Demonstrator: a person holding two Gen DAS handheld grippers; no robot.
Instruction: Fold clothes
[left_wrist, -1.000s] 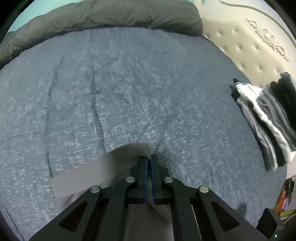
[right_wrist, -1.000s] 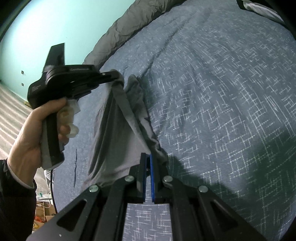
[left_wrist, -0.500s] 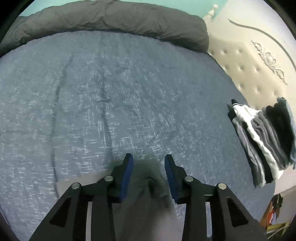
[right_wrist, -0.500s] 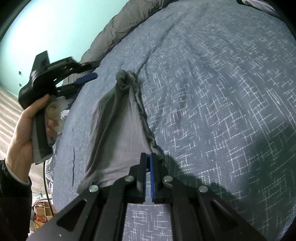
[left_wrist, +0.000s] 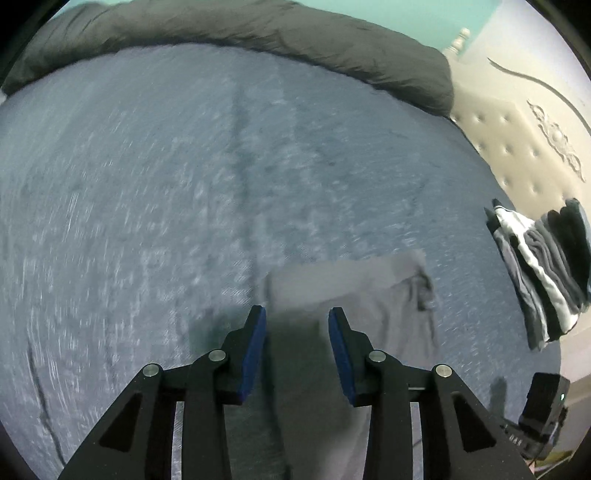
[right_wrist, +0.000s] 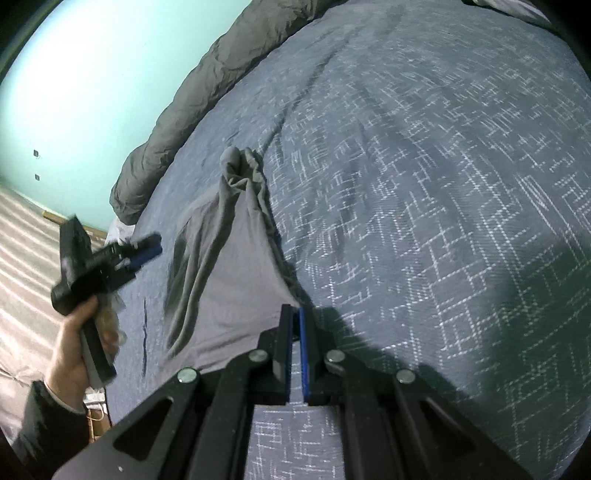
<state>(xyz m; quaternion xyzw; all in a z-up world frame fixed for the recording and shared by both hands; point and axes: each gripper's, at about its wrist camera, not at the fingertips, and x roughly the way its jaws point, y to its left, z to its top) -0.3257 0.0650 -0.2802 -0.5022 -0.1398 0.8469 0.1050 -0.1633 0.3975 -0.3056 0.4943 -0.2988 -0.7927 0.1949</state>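
A second ago the left gripper was pinching the grey garment; now its jaws are standing apart with nothing between the pads, off beside the cloth. The right gripper is clamping the garment's near edge, the rest lying bunched on the blue bedspread. Open bedspread is stretching ahead to the dark duvet. Folded clothes are sitting near the headboard. The left view is blurring.
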